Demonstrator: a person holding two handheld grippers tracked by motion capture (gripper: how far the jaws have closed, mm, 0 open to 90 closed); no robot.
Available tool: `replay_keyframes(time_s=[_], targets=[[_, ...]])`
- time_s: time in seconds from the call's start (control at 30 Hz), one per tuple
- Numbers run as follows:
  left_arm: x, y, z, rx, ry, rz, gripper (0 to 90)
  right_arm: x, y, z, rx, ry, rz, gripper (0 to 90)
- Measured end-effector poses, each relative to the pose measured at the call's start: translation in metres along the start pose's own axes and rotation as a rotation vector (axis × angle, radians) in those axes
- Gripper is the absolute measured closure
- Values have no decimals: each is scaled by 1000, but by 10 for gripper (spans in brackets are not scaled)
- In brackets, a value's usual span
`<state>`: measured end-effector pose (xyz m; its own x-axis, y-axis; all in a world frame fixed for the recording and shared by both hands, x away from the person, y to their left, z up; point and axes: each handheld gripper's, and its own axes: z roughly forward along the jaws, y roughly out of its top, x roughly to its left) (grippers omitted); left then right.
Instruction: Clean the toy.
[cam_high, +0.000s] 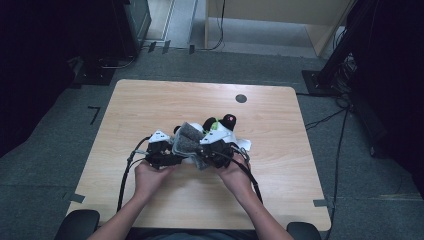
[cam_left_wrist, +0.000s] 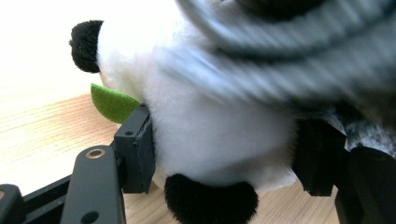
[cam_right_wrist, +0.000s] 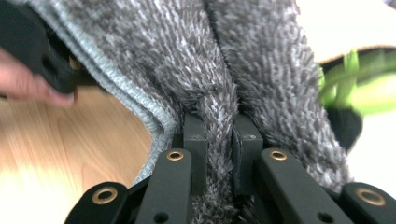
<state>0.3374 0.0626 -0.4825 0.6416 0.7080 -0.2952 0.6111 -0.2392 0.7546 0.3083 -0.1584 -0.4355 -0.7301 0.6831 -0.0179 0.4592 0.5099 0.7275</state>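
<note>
On the left, the left gripper (cam_high: 161, 150) sits a bit inside the table's (cam_high: 150, 100) near edge, roughly mid-width, with the person's left hand (cam_high: 148, 176) behind it. In the left gripper view its jaws are clamped on the white belly of the panda (cam_left_wrist: 219, 126), one pad pressed into each side of the plush, so it's a firm hold. You can see a black ear at the upper left there, a black paw between the jaws at the bottom, and a green leaf (cam_left_wrist: 112, 102) sticking out just beside the left pad.

In the middle, the grey sock (cam_high: 189, 137) is bunched between the two grippers, draped over the panda's near side; the toy's black bits poke out behind it toward the table's centre.

On the right, the right gripper (cam_high: 216, 149) is touching the sock, with the right hand (cam_high: 235, 175) behind it. In the right gripper view its jaws are pinched nearly together on a fold of the fuzzy sock (cam_right_wrist: 219, 121), with the ribbed cuff (cam_right_wrist: 135, 107) hanging off to the left. A dark round spot (cam_high: 241, 98) sits near the table's far edge, well apart from everything.
</note>
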Motion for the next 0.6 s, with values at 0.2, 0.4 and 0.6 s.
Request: replay_keyframes(time_s=[0.2,0.4,0.6], targets=[[3,3,1,4,-16,-12,347,-9,-17,-17,61,-35,19,809],[2,5,3,8,-16,2,349,-19,-21,-38,38,-91,39,809],[1,4,3,12,-10,13,349,-26,-19,-49,8,-101,57,809]])
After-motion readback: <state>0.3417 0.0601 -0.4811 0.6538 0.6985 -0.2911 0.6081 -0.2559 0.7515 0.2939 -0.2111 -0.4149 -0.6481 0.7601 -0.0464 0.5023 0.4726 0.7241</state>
